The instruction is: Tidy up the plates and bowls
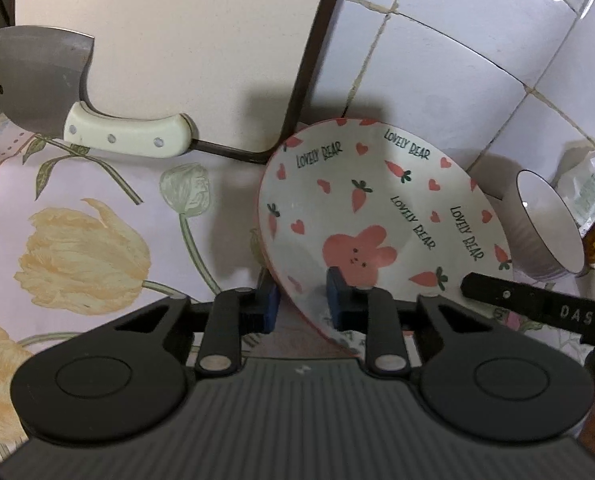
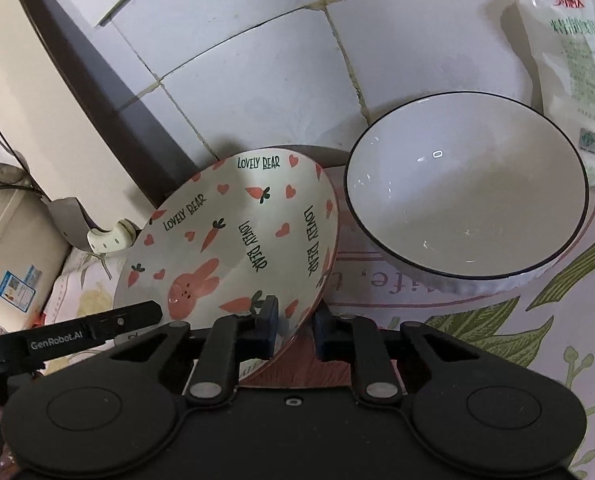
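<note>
A "Lovely Bear" bowl [image 1: 377, 208] with pink bunny, hearts and carrots is tilted up on edge against the tiled wall. My left gripper [image 1: 302, 300] is shut on its near rim, one pad inside, one outside. My right gripper [image 2: 295, 330] is shut on the same bowl [image 2: 241, 240] at its lower rim. Each gripper's black finger shows in the other's view. A white bowl with a dark rim [image 2: 465, 196] stands upright to the right; it also shows in the left wrist view [image 1: 545, 232].
A cleaver with a white handle [image 1: 77, 120] hangs on a rack by a cream cutting board [image 1: 177, 40]. A white plastic bag [image 2: 569, 60] leans on the tiled wall [image 2: 277, 60]. A floral tablecloth [image 1: 97, 240] covers the counter. A cream appliance [image 2: 9, 248] stands left.
</note>
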Tool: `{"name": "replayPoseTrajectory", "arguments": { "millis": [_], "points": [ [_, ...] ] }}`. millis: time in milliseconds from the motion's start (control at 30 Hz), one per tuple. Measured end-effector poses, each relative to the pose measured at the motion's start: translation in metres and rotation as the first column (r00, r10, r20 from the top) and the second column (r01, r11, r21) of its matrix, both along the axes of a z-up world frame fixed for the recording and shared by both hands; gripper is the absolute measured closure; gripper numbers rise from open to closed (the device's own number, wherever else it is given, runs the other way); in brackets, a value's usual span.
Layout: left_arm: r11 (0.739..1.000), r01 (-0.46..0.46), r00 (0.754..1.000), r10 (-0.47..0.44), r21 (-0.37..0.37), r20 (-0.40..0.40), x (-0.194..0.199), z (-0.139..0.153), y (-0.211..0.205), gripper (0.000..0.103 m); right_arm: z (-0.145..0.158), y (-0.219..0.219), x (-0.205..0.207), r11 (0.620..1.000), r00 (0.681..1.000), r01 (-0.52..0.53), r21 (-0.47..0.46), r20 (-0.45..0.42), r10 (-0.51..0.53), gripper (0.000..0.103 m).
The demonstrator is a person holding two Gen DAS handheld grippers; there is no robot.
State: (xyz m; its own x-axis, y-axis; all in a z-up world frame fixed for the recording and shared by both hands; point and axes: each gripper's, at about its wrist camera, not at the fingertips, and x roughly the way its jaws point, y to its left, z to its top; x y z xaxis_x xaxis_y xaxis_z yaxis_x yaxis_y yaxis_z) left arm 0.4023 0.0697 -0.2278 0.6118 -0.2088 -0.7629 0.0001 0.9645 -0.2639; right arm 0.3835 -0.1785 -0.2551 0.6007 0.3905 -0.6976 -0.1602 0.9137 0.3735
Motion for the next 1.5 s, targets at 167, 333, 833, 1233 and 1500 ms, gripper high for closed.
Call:
{"name": "replayPoseTrajectory", "arguments": {
  "millis": [167, 333, 833, 1233, 1500],
  "points": [
    [1.0, 0.015, 1.0, -0.015, -0.004, 0.009, -0.011, 0.008, 0.0, 0.08, 0.012, 0.004, -0.014, 0.999, 0.999, -0.018, -0.038, 0.047, 0.02, 0.081],
    [1.0, 0.029, 1.0, -0.029, -0.004, 0.0, -0.035, 0.023, -0.003, 0.08, 0.027, 0.001, -0.033, 0.999, 0.999, -0.018, -0.035, 0.049, 0.02, 0.081],
    [0.998, 0.059, 0.997, -0.058, -0.005, 0.041, -0.144, 0.121, -0.017, 0.08, 0.11, -0.015, -0.142, 0.999, 0.991, -0.041, -0.007, 0.127, 0.041, 0.081],
    [0.998, 0.067, 0.998, -0.066, -0.019, 0.016, -0.218, 0.141, -0.026, 0.08, 0.127, -0.027, -0.219, 0.998, 0.99, -0.053, -0.014, 0.127, 0.055, 0.08],
    [0.997, 0.079, 0.996, -0.078, 0.002, -0.039, -0.239, 0.118, -0.032, 0.08, 0.103, -0.031, -0.249, 1.0, 0.997, -0.018, -0.007, 0.071, 0.018, 0.08]
  ]
}}
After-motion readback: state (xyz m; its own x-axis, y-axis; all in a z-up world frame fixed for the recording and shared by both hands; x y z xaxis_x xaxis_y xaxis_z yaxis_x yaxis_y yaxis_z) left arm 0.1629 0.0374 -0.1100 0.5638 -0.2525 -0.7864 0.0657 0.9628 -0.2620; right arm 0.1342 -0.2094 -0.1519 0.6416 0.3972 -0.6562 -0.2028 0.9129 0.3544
